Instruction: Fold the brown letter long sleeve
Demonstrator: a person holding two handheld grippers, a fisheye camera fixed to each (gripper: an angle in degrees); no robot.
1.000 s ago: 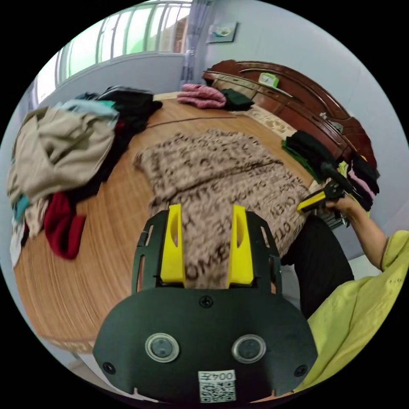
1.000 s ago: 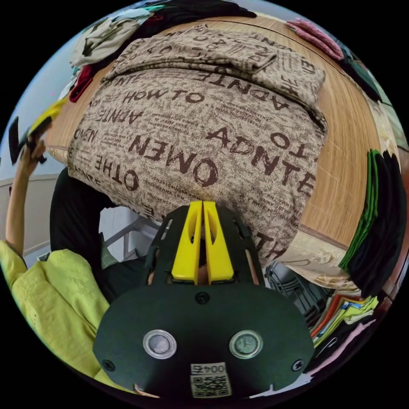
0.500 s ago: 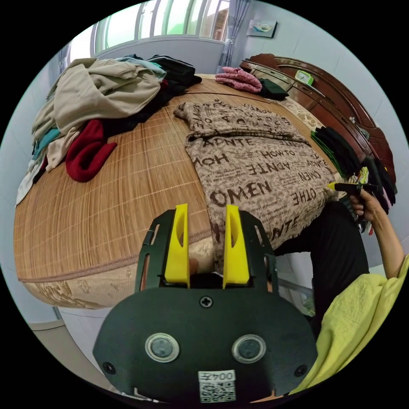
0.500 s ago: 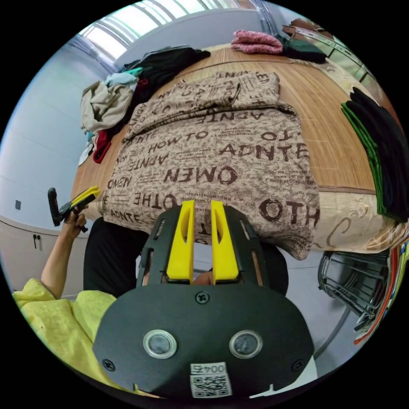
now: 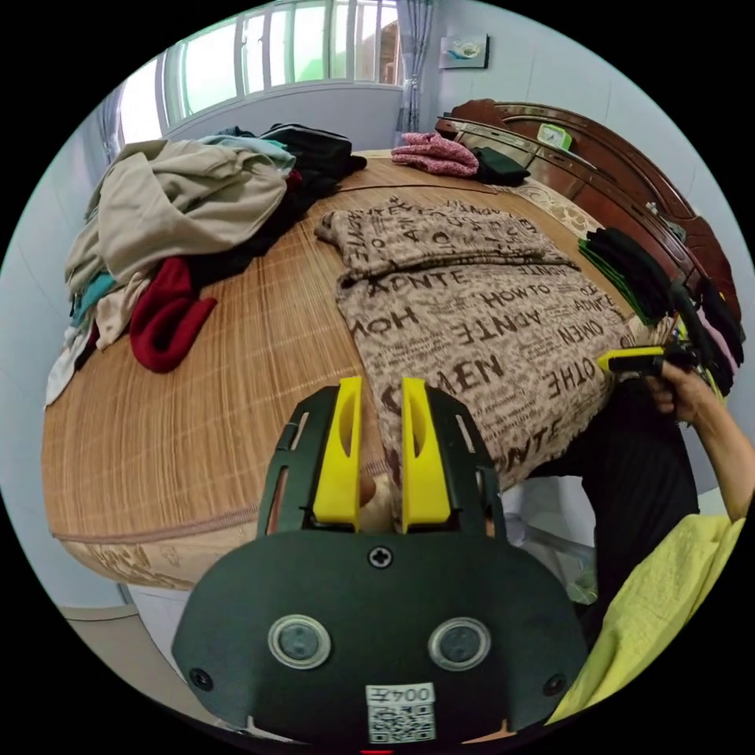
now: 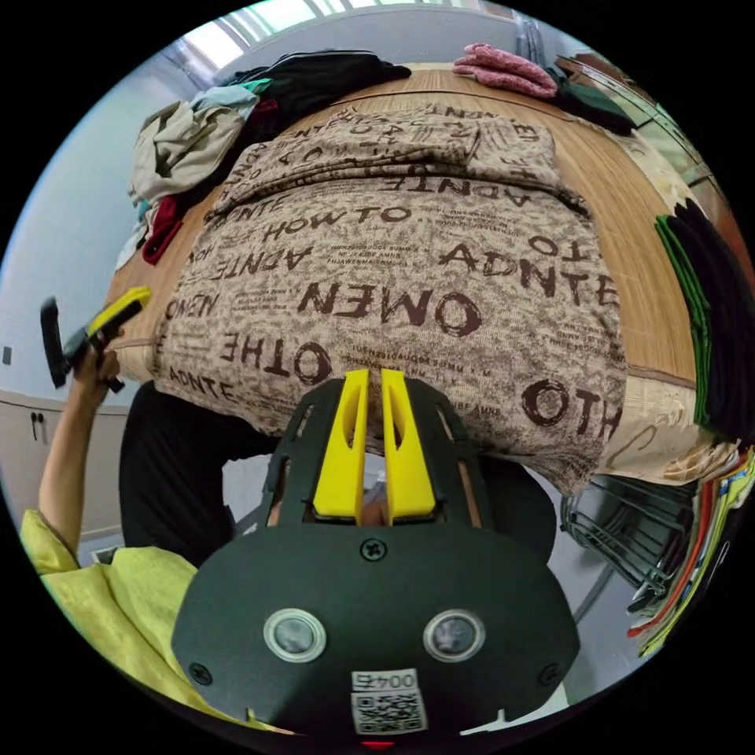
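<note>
The brown letter long sleeve lies flat on the bed's bamboo mat, its sleeves folded in across the far end and its hem hanging over the near edge. My left gripper is open a little, its jaws straddling the hem's left side edge. It also appears in the right gripper view as the left gripper, held by a hand just off the shirt's corner. My right gripper has its jaws nearly together, pinching the hem of the shirt. In the left gripper view, the right gripper touches the hem.
A heap of unfolded clothes with a red garment covers the mat's far left. Folded dark clothes are stacked along the right edge by the wooden headboard. A pink knit lies at the far end. A person in yellow stands close.
Both cameras have come in low at the bed's near edge. The left jaws have narrowed around the shirt's edge. The right jaws opened half a second ago and have closed on the hem.
</note>
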